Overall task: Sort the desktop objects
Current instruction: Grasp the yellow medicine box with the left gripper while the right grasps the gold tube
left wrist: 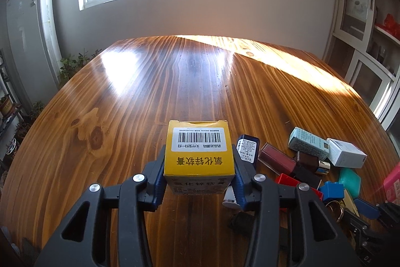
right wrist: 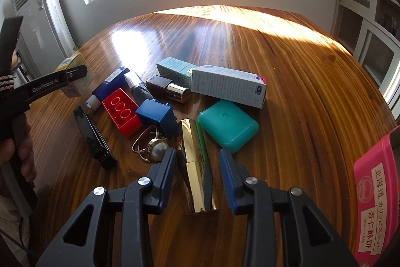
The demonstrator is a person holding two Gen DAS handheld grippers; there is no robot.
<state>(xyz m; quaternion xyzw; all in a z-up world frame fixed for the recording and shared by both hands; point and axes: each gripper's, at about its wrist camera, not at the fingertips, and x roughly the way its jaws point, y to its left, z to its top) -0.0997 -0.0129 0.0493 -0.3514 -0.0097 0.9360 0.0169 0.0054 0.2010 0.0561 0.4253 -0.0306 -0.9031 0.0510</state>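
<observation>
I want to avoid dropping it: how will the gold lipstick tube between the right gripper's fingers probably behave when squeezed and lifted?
The gold lipstick tube looks mirror-glossy, so it may slip on the pads. Its flat facets suggest it will hardly roll. The right gripper is not yet pressing it; a seam shows mid-length, so the cap might pull off.

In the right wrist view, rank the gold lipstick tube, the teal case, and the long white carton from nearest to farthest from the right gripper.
1. Gold lipstick tube: lying between the open fingers of the right gripper.
2. Teal case: just beyond the right-hand finger, on the table.
3. Long white carton: farther back, behind the teal case.
</observation>
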